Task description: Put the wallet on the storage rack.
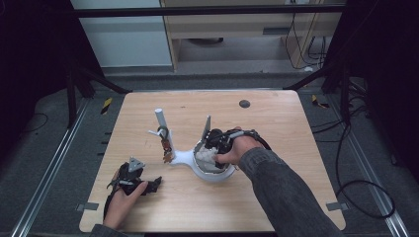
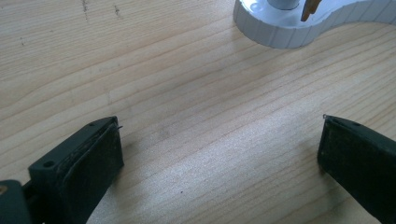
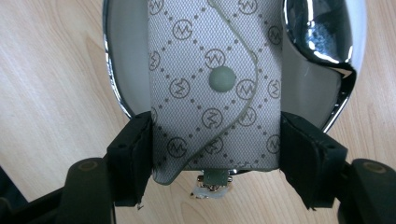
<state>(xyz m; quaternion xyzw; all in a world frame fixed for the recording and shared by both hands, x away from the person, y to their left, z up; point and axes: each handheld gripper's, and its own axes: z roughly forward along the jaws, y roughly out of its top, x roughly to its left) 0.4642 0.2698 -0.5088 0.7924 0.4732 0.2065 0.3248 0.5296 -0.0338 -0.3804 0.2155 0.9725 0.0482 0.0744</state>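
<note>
A white stand (image 1: 184, 158) has a tall post (image 1: 161, 119) and a round chrome-rimmed dish (image 1: 221, 176) at its right end. My right gripper (image 3: 215, 149) points down into the dish (image 3: 111, 70), shut on a grey patterned pouch (image 3: 210, 88) with a round snap, one pad on each long edge. From above, the right gripper (image 1: 211, 147) sits over the dish under the person's hand. A small brown trinket (image 1: 167, 148) hangs from the post. My left gripper (image 1: 154, 184) rests near the table's front left, and its jaws (image 2: 219, 144) stand open over bare wood, short of the stand's base (image 2: 275, 30).
A dark round hole (image 1: 244, 103) marks the wooden table (image 1: 276, 133) near its far edge. Black frame bars and cables surround the table on the floor. Bare wood lies behind and to the right of the stand.
</note>
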